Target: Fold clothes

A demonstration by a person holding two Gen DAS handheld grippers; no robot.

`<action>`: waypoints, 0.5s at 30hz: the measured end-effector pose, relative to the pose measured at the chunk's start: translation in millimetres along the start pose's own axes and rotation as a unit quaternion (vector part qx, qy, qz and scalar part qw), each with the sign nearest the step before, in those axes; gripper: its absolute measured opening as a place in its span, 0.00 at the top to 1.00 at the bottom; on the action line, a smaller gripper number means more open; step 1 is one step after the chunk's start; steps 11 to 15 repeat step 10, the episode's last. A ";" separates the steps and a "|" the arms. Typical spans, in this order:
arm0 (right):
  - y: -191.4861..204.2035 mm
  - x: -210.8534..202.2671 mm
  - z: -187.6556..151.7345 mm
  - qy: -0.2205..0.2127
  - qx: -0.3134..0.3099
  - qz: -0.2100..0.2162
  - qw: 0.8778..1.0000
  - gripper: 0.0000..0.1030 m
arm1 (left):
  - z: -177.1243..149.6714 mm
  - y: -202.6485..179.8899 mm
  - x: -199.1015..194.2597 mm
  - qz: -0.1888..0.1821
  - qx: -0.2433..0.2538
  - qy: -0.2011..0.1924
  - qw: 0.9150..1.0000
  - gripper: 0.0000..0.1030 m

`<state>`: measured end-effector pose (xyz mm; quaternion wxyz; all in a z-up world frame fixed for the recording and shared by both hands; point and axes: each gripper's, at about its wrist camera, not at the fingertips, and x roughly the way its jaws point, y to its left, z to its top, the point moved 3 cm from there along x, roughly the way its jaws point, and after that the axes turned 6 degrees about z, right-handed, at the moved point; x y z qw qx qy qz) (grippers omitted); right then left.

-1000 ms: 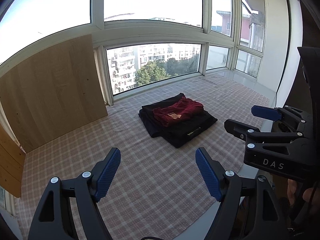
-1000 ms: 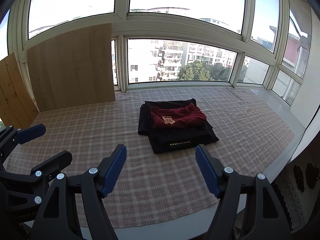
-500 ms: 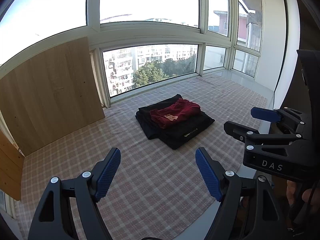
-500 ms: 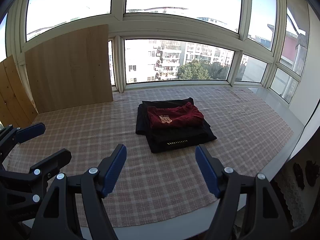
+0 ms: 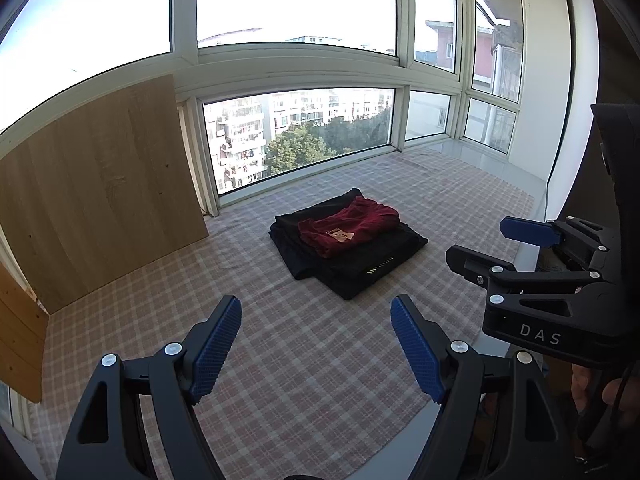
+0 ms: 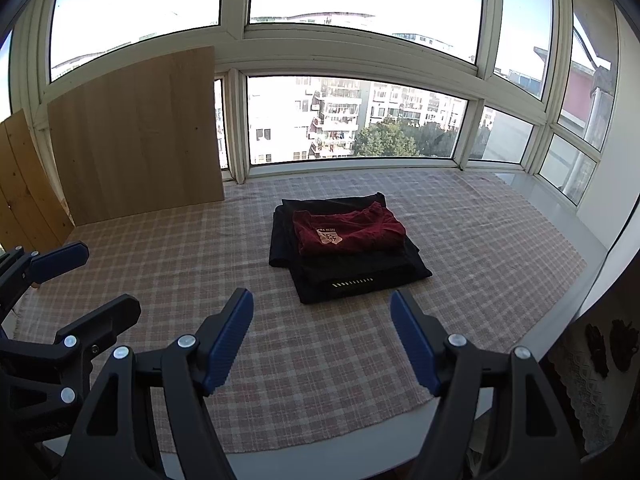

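We hold both jaws spread, empty; folded dark-red cotton shirt (image 6: 348, 230) on black stack (image 6: 352, 272) lies ahead. Folding appears complete; next, withdraw.

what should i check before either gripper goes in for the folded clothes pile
1. Left gripper open with nothing between its pads: ok.
2. Right gripper open with nothing between its pads: ok.
3. Dark red shirt folded and lying on top of the black garments: ok.
4. Pile sits on the checked cloth, apart from both grippers: ok.
5. Cloth between grippers and pile free of other items: ok.
6. How many black garments lie under the shirt, and whether each is neatly folded: cannot tell.
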<state>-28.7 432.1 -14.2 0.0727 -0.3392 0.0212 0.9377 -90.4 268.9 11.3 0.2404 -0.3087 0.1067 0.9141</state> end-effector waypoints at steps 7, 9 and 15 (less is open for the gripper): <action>-2.1 2.8 0.7 0.003 0.000 -0.001 1.000 0.31 | 0.5 -0.7 0.6 -0.003 0.004 -0.002 1.000 0.27; -2.9 3.2 1.1 0.004 0.001 -0.001 1.000 0.31 | 0.9 -2.2 0.4 -0.001 0.009 -0.005 1.000 0.27; -3.3 3.5 1.5 0.004 0.001 -0.001 1.000 0.31 | 1.2 -3.1 0.3 0.000 0.012 -0.007 1.000 0.27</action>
